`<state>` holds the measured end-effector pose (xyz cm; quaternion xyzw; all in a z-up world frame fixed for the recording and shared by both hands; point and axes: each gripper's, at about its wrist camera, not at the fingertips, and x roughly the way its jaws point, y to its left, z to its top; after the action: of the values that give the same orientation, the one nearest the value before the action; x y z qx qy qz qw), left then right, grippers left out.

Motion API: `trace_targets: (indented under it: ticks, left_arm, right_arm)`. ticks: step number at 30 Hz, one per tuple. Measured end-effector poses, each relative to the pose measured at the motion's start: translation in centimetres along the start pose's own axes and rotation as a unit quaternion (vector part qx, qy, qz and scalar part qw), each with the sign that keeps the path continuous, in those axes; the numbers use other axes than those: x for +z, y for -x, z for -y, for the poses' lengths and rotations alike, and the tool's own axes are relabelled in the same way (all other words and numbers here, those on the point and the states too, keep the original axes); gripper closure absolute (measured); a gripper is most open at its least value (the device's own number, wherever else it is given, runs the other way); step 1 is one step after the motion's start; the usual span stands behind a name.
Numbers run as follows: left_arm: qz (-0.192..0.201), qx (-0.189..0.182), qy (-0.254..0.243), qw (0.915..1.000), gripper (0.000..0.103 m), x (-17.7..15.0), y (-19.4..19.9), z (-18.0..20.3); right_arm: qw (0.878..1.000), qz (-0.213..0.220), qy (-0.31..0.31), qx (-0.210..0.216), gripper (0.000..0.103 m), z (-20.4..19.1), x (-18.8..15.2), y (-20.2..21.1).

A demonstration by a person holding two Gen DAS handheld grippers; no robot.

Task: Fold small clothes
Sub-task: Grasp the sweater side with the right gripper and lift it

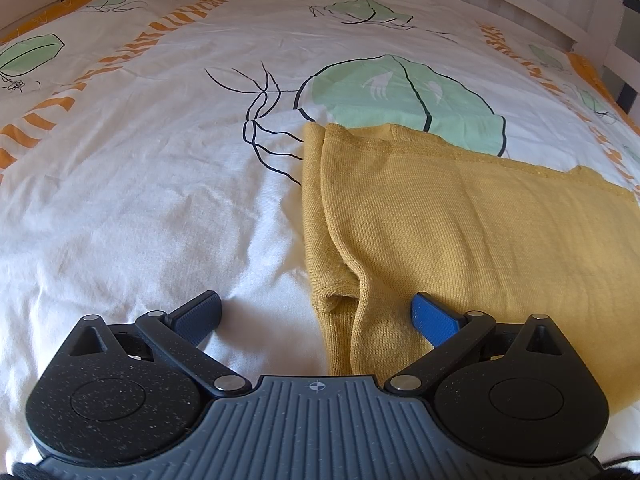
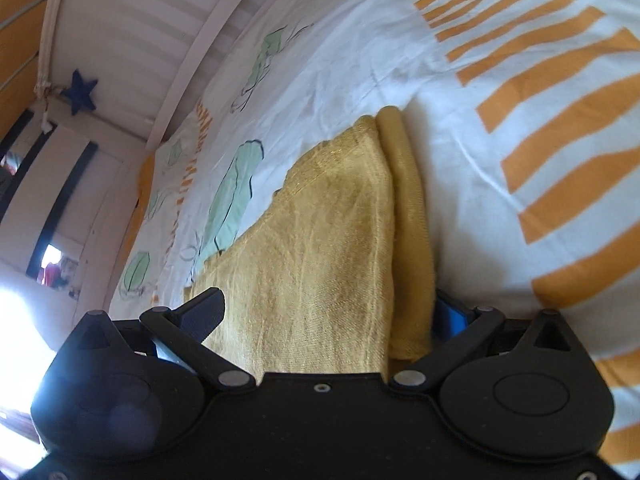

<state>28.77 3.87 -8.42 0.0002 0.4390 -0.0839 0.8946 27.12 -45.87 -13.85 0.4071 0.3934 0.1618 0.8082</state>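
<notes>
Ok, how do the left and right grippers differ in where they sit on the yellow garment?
The left gripper straddles the mustard-yellow knit garment at its rolled side edge: one finger over the white patterned duvet, the other over the knit. The right gripper has yellow fabric filling the whole gap between its fingers. The left view is level; the right view is tilted, showing the slatted bed frame. Both are open.

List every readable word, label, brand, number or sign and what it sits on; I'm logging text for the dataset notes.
No words, brands or numbers can be read in either view.
Crosshair target sign, no lettering: on the ribbed body of the left gripper.
The yellow garment shows no tag or print.
The bedsheet bears only drawn leaves and orange stripes.
</notes>
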Motion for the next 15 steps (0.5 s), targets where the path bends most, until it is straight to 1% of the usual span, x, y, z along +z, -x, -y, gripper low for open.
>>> trace_targets:
  ticks: [5,7,8,9,10,11,15]
  left_arm:
    - [-0.001,-0.003,0.007,1.0000,0.000,0.1,0.0,-0.2]
    - [-0.002,-0.007,0.012,0.9999,0.001,0.3,0.1,-0.3]
    - [-0.002,-0.009,0.016,0.9998,0.001,0.3,0.1,-0.4]
    - [-0.002,-0.013,0.023,0.9997,0.001,0.5,0.2,-0.6]
    - [0.000,-0.016,0.029,0.9994,0.002,0.6,0.3,-0.8]
    - [0.003,-0.017,0.034,0.9993,0.002,0.7,0.5,-0.9]
    - [0.027,0.003,0.038,0.9989,0.002,1.2,1.6,-1.4]
  right_arm:
    - [1.000,0.003,0.015,0.006,0.000,-0.4,0.1,-0.4]
    - [1.000,0.001,0.021,0.007,0.002,-0.7,0.1,-0.4]
    - [1.000,0.001,0.020,0.009,0.016,-0.8,0.1,-0.3]
    - [1.000,-0.004,0.010,0.009,0.042,-0.8,0.2,-0.4]
    - [1.000,-0.011,-0.005,-0.001,0.053,-0.7,0.3,-0.7]
    - [1.000,-0.016,-0.012,-0.021,0.071,-0.8,0.3,-0.9]
    - [0.997,-0.008,0.026,-0.073,0.073,-3.5,0.0,-0.8]
